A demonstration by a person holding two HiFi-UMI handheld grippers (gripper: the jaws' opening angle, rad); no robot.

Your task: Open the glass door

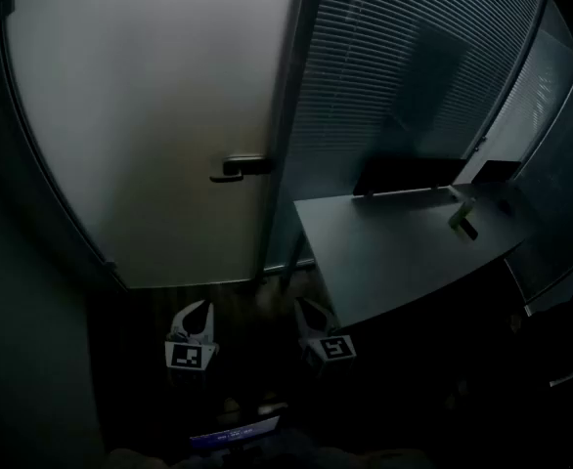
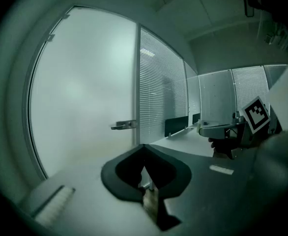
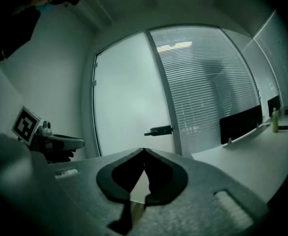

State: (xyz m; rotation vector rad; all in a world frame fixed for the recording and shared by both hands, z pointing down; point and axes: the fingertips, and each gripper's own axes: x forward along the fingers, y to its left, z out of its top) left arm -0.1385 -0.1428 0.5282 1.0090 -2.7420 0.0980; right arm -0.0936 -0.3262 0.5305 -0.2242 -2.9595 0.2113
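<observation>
Nearby, desk point(image 1: 384, 252) beside shut glass door point(image 1: 150, 115), bottle point(image 1: 462, 221) atop, blinds point(image 1: 394, 66) behind.

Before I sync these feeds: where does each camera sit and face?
Head view: on the person's head, steeply down on glass door, handle, desk; left gripper and right gripper below.
Left gripper view: rides left gripper, faces the door; own shut jaws, right gripper beside.
Right gripper view: rides right gripper, faces the door; own shut jaws, left gripper beside.
All three share the handle.

The left gripper point(image 1: 198, 313) and the right gripper point(image 1: 309, 313) are hovering side by side, pointing forward, jaws closed on nothing.
</observation>
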